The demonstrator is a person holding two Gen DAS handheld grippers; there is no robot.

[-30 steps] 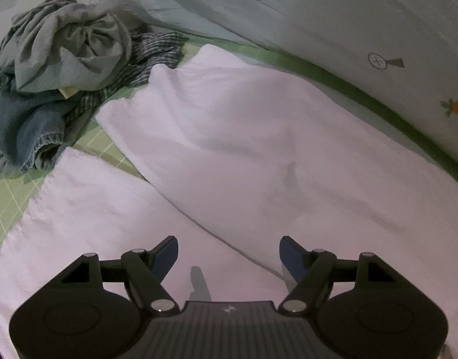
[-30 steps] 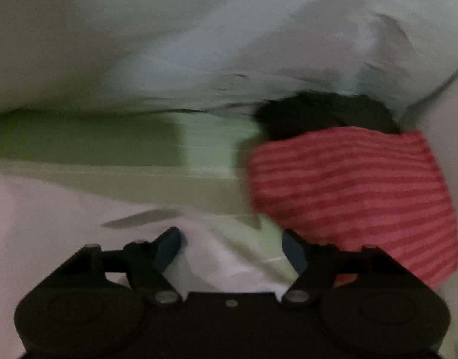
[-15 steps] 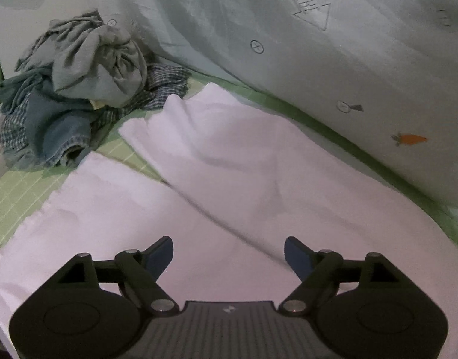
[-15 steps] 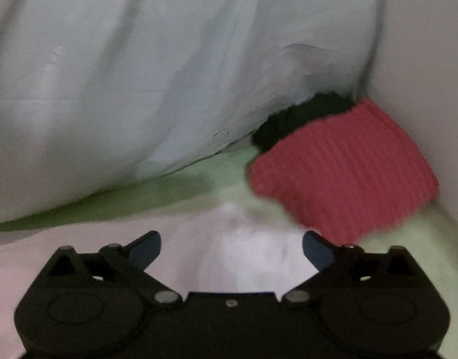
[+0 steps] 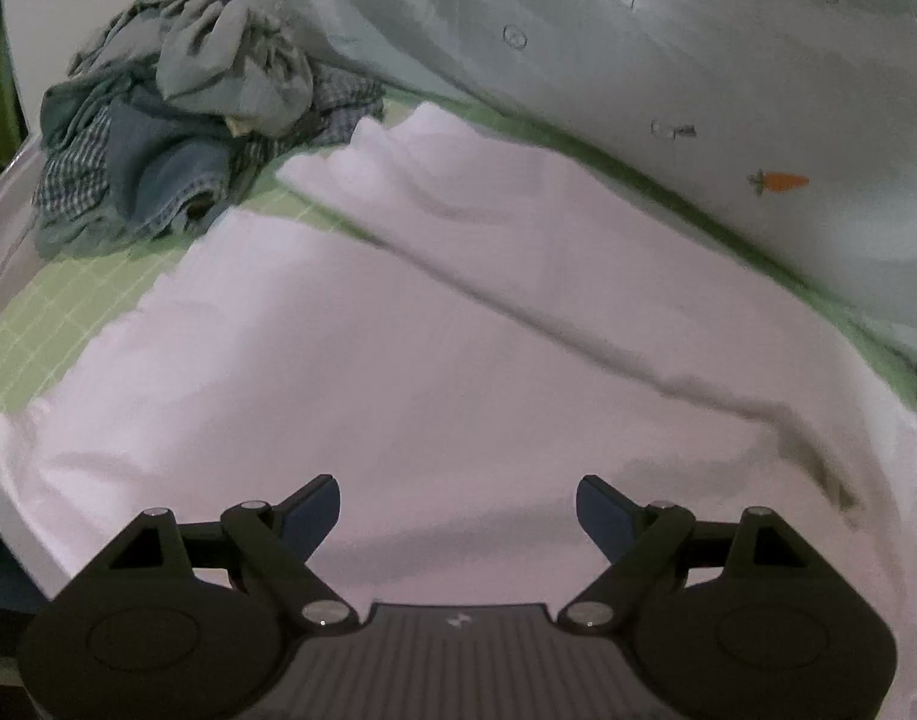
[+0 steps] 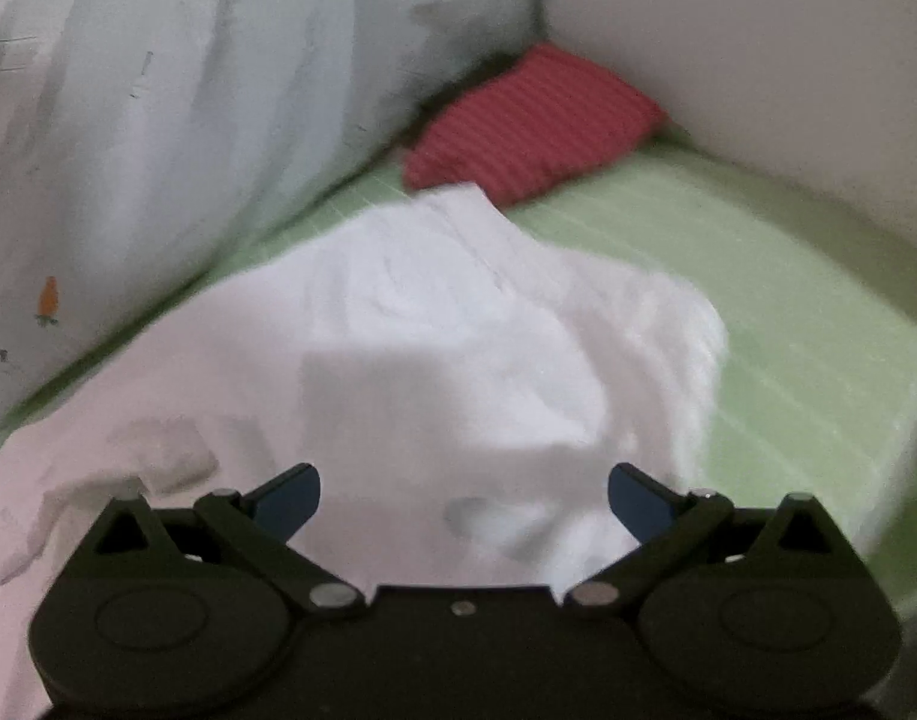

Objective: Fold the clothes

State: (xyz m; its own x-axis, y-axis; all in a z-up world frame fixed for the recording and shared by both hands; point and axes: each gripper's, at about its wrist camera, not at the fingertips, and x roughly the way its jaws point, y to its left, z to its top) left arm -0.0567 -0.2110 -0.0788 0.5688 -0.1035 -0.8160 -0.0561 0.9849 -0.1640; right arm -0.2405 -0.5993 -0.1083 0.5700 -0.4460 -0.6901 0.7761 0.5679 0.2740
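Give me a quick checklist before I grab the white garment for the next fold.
1. Left tongs open and empty: ok.
2. Right tongs open and empty: ok.
3. White garment flat on the left side: ok, one diagonal crease.
4. White garment flat on the right side: not ok, bunched near the red striped cushion.
5. Pile of unfolded clothes clear of the garment: ok.
6. Green sheet free for folding: ok.

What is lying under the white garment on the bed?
The white garment lies on a green checked mat, which shows around its edges in both views. Whether anything else lies beneath cannot be seen, as the cloth covers that area.
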